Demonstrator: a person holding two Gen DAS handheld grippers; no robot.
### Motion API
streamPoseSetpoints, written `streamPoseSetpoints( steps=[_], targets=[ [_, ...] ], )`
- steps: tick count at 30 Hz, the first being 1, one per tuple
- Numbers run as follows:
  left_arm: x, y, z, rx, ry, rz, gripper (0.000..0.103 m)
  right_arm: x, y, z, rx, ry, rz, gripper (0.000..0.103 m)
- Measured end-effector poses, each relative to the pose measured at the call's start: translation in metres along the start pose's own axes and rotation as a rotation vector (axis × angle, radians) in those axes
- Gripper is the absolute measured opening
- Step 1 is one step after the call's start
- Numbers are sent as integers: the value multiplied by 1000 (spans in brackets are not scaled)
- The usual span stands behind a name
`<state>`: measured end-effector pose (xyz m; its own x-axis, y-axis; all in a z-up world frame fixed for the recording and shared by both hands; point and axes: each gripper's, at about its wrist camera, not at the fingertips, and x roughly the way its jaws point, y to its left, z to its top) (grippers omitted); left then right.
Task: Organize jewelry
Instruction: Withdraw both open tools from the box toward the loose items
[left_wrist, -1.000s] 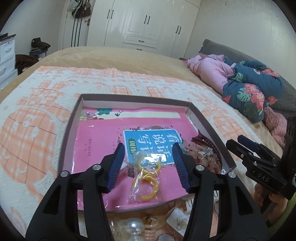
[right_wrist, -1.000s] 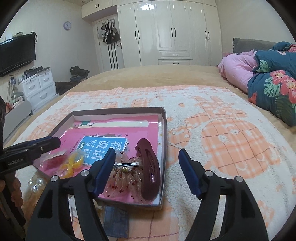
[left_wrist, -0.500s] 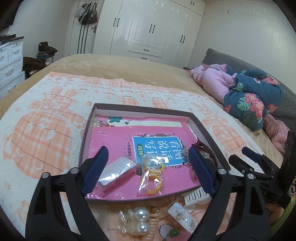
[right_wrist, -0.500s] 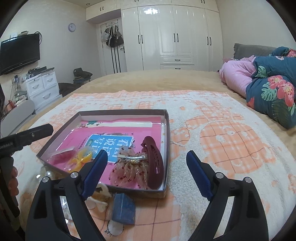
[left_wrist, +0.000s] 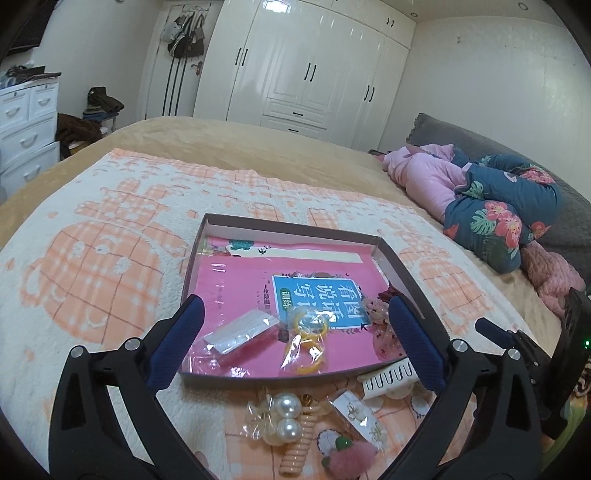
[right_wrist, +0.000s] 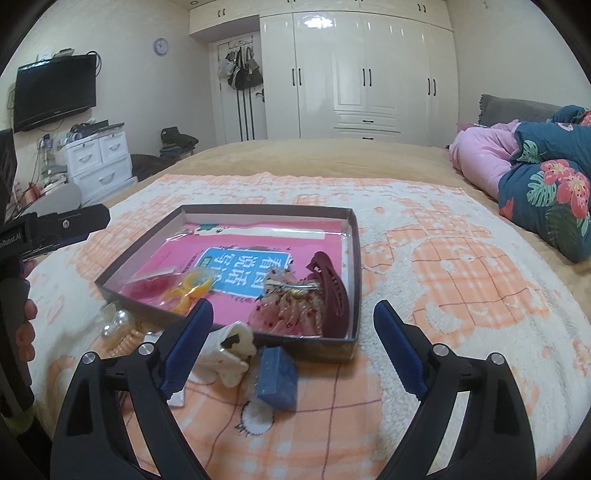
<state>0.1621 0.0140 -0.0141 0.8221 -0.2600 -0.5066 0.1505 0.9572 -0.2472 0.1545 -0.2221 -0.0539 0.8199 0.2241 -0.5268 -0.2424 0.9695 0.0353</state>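
A shallow brown box (left_wrist: 295, 224) (right_wrist: 354, 295) with a pink book inside lies on the blanket. In it are bagged yellow rings (left_wrist: 306, 343) (right_wrist: 188, 291), a small clear packet (left_wrist: 242, 330), a sheer pink bow clip (right_wrist: 288, 306) and a dark red claw clip (right_wrist: 330, 291). My left gripper (left_wrist: 295, 345) is open and empty, raised over the box's near edge. My right gripper (right_wrist: 293, 350) is open and empty near the box's front right corner. Loose in front: pearl ornaments (left_wrist: 286, 415), earring card (left_wrist: 356, 417), white claw clip (right_wrist: 231, 350), blue block (right_wrist: 277, 376).
The orange and white blanket (right_wrist: 461, 280) covers the bed. Pink and floral bedding (left_wrist: 491, 206) is piled at the right. White wardrobes (right_wrist: 369, 74) and a drawer unit (right_wrist: 98, 162) stand beyond the bed. A coil hair tie (left_wrist: 295, 446) and pink pompom (left_wrist: 351, 458) lie nearest.
My left gripper opened wide, left the bagged yellow rings in the box, and drew back and up. My right gripper also pulled back, so more loose items show in front.
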Motion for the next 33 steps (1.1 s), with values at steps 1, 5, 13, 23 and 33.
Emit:
streamPoseSetpoints(
  steps=[1,5,13,23,33],
  targets=[
    [-2,0,-2,1,-3,2,91,-2,2,-1,-8,-1,1,86],
    [-7,2,-9,3,4,7,91,-7,9,-6,-30,1,8,86],
    [-18,8,-17,10,1,25,91,-16,19,-15,-66,15,35,86],
    [-31,12,-32,18,4,33,91,-22,30,-23,-94,33,65,86],
    [-38,12,-51,40,45,25,91,-27,36,-32,-124,52,74,86]
  ],
)
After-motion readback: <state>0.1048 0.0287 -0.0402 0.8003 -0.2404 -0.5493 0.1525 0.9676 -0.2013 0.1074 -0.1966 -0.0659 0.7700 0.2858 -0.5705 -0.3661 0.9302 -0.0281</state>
